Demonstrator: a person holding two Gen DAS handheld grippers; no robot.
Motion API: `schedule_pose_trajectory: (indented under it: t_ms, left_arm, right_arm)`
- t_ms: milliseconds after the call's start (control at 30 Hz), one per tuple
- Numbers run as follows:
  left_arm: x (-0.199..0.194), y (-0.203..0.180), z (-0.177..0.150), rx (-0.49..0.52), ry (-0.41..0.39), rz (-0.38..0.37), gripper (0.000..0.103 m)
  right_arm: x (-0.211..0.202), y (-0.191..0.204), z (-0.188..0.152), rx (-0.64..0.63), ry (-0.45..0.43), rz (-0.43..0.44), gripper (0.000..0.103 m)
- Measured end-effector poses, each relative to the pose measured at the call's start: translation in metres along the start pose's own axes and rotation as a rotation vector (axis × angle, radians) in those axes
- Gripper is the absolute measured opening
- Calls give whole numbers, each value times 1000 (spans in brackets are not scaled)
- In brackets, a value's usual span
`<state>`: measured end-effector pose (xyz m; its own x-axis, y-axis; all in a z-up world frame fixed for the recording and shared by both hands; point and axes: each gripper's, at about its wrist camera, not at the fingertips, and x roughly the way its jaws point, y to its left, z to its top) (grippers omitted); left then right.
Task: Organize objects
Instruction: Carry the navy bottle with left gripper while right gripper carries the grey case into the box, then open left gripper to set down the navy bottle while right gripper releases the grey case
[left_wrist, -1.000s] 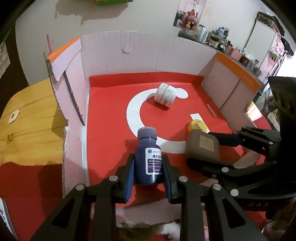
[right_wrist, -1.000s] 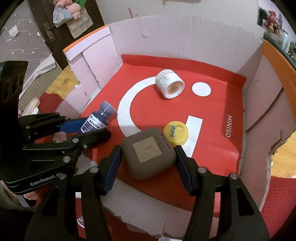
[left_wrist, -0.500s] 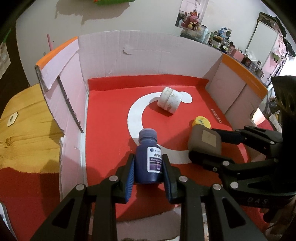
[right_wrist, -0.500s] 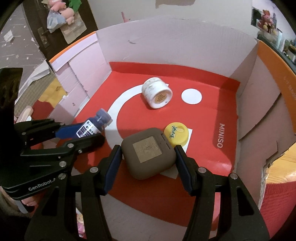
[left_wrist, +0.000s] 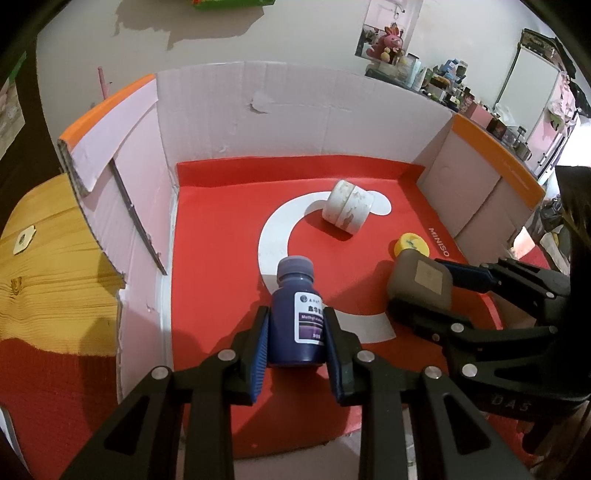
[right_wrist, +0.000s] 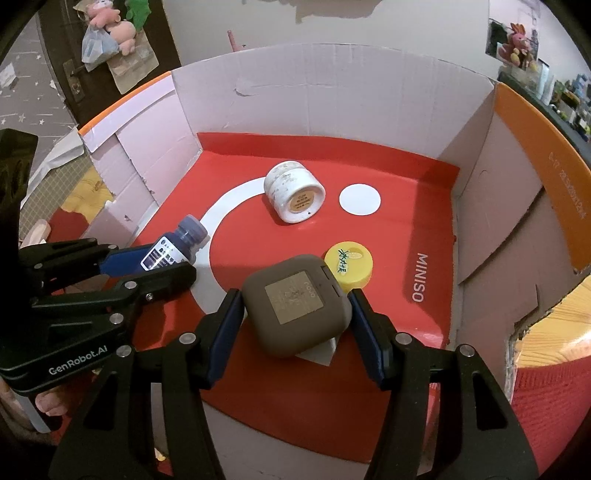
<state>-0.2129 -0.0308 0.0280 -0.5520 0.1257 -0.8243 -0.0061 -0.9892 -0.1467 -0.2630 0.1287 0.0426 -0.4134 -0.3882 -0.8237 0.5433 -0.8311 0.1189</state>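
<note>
A white jar (right_wrist: 294, 196) lies on its side far back on the box's (left_wrist: 303, 122) red floor; a yellow cap (right_wrist: 349, 266) sits just beyond the brown case (right_wrist: 295, 304). The left gripper (left_wrist: 295, 341) clamps the blue bottle (left_wrist: 297, 317); the right gripper (right_wrist: 295, 325), half-open, clamps the case. Wooden table (left_wrist: 44, 266) outside, cluttered shelves behind.

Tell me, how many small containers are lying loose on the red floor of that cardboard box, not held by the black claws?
2. A white jar lies on its side near the back wall. A yellow tin sits flat just beyond the clamped brown case. Another could hide behind the claws.
</note>
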Motion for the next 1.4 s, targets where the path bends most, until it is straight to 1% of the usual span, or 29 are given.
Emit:
schedule_pose_trajectory:
  t_ms: [333,1033,1067,1167,1400]
  left_arm:
    - [1,1,0,-13,1,-9,29]
    - [1,-1,0,4,-5,9,29]
    - [1,-1,0,4,-5,9,30]
    - [1,-1,0,4,-7,12,38]
    - [-1,-1,-1,0,-10,14,40]
  right_arm:
    - [2,-2,0,10,-4,16,57]
    - [-1,-2,-3,14,-14,27,57]
    - [-1,-2,-3,14,-14,27,57]
    - [-1,-1,-3,11,-14,25,58]
    - [-3,-1,-5,6,-13,28,61]
